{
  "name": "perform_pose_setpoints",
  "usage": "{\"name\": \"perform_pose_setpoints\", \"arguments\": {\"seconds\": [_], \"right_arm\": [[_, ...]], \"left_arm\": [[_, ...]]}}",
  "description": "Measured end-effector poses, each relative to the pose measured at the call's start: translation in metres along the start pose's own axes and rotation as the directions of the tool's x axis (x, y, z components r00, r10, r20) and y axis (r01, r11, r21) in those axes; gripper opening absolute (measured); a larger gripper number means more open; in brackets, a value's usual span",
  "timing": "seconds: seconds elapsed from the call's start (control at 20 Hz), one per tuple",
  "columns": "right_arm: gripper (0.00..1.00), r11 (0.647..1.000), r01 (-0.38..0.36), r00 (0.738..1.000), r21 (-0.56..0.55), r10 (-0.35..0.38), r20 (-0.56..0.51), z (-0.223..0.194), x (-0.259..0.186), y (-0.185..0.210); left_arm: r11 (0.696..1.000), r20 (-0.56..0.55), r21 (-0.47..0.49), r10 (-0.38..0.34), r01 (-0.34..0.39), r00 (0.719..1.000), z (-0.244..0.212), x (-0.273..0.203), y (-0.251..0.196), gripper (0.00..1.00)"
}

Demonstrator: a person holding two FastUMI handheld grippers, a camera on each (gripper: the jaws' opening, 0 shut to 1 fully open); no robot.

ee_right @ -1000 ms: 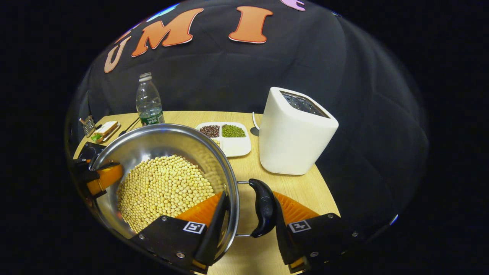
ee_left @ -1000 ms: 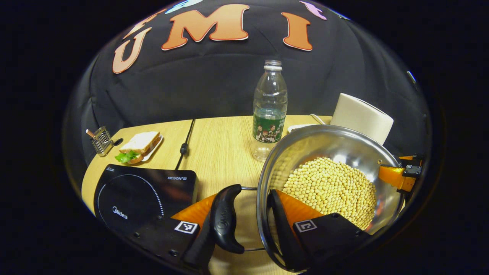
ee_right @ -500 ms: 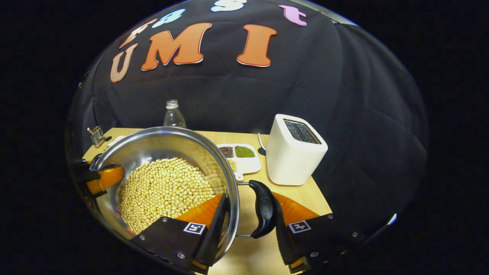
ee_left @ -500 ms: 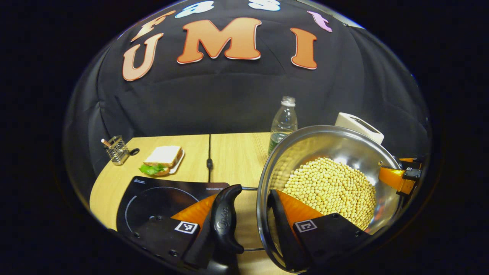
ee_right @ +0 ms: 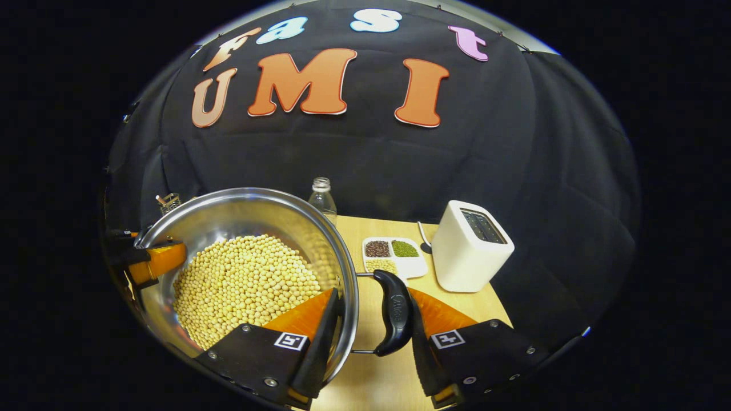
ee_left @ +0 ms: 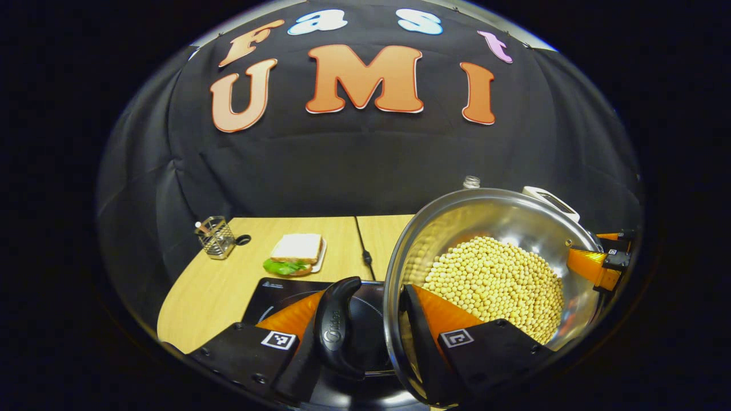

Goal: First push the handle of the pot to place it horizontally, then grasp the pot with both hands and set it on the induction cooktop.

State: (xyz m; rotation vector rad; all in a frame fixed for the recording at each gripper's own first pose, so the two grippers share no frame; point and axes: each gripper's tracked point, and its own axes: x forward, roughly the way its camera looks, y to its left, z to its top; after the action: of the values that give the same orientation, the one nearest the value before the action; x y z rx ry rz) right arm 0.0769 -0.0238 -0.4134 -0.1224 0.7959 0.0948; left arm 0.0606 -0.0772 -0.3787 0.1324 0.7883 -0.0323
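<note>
Steel pot (ee_left: pixel 514 222), shiny, wide-rimmed, holding yellow soybeans (ee_left: pixel 494 282), is held above the desk (ee_left: pixel 228 285). Left gripper (ee_left: pixel 365 328) is clamped across the pot wall and black side handle (ee_left: pixel 337 325); right gripper (ee_right: pixel 371 319) grips the opposite handle (ee_right: pixel 394 311) likewise. Induction cooktop (ee_left: pixel 274 291) lies under the left handle, at 7 o'clock from the pot. Sandwich (ee_left: pixel 294 254) and utensil holder (ee_left: pixel 217 237) sit at 10 o'clock; toaster (ee_right: pixel 471 245) and bean tray (ee_right: pixel 394 257) at 2 o'clock, bare desk between.

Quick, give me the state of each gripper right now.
Left gripper: shut on the pot, one finger inside the rim, one outside by the side handle.
Right gripper: shut on the pot's opposite rim and handle.
</note>
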Motion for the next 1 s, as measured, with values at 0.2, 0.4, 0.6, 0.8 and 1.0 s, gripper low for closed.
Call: {"name": "perform_pose_setpoints", "arguments": {"seconds": [0.2, 0.4, 0.6, 0.8, 1.0], "right_arm": [[0.64, 0.999, -0.035, 0.999, -0.033, 0.036, 0.028, 0.007, 0.007, 0.011], [0.64, 0.995, -0.088, 0.996, -0.041, 0.089, 0.025, 0.003, 0.028, 0.014], [0.64, 0.990, -0.133, 0.991, -0.048, 0.134, 0.026, 0.006, 0.037, 0.014], [0.64, 0.984, -0.167, 0.986, -0.063, 0.168, 0.017, 0.010, 0.039, 0.008], [0.64, 0.979, -0.186, 0.983, -0.082, 0.185, -0.018, 0.013, 0.045, 0.012]], "left_arm": [[0.999, 0.001, -0.026, 0.037, -0.037, 0.999, 0.001, -0.013, 0.043, 0.77], [0.995, 0.000, -0.034, 0.093, -0.093, 0.996, 0.000, -0.024, 0.089, 0.77], [0.989, -0.006, -0.045, 0.143, -0.143, 0.990, -0.005, -0.033, 0.129, 0.77], [0.984, -0.007, -0.045, 0.173, -0.173, 0.985, -0.009, -0.039, 0.162, 0.80], [0.980, -0.041, -0.056, 0.187, -0.190, 0.981, -0.028, -0.037, 0.188, 0.77]]}}
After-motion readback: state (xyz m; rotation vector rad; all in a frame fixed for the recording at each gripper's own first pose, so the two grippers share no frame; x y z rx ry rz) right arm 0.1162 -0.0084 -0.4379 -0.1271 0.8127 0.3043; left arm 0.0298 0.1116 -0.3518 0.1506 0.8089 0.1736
